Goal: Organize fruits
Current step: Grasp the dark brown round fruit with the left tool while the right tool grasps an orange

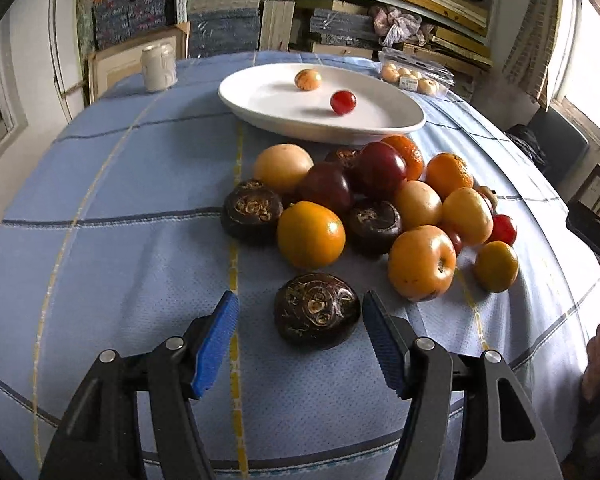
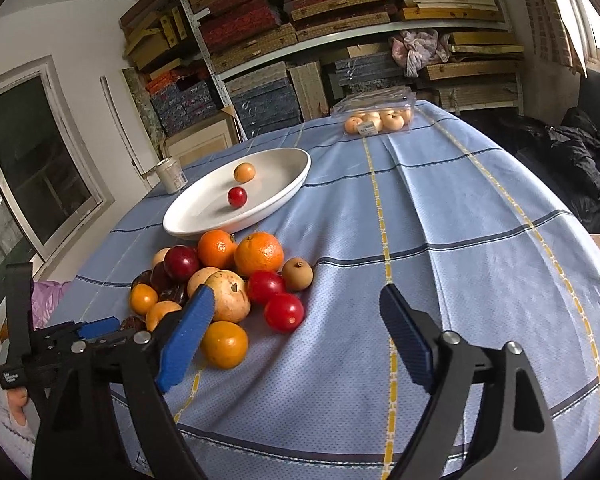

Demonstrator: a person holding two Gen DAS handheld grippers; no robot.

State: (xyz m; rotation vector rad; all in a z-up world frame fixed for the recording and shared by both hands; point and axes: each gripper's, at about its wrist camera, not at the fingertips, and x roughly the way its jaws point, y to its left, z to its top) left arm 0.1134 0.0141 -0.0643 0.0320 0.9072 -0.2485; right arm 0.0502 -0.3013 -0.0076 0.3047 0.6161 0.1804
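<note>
A pile of fruit [image 1: 380,200] lies on the blue checked tablecloth: oranges, yellow fruits, dark red plums and dark brown water chestnuts. One water chestnut [image 1: 317,310] lies apart, just ahead of my open, empty left gripper [image 1: 298,300], between its fingertips. A white oval plate [image 1: 284,116] behind the pile holds a red cherry tomato [image 1: 343,102] and a small yellow fruit [image 1: 308,79]. My right gripper [image 2: 296,300] is open and empty, right of the pile [image 2: 228,280]; a red tomato [image 2: 284,312] lies near its left finger. The plate [image 2: 284,184] also shows there.
A clear plastic box of pale fruits [image 2: 376,118] stands at the table's far side. A pale can [image 1: 159,68] stands left of the plate. Shelves of stacked boxes fill the back wall. The left gripper's body [image 2: 60,344] shows at the lower left of the right view.
</note>
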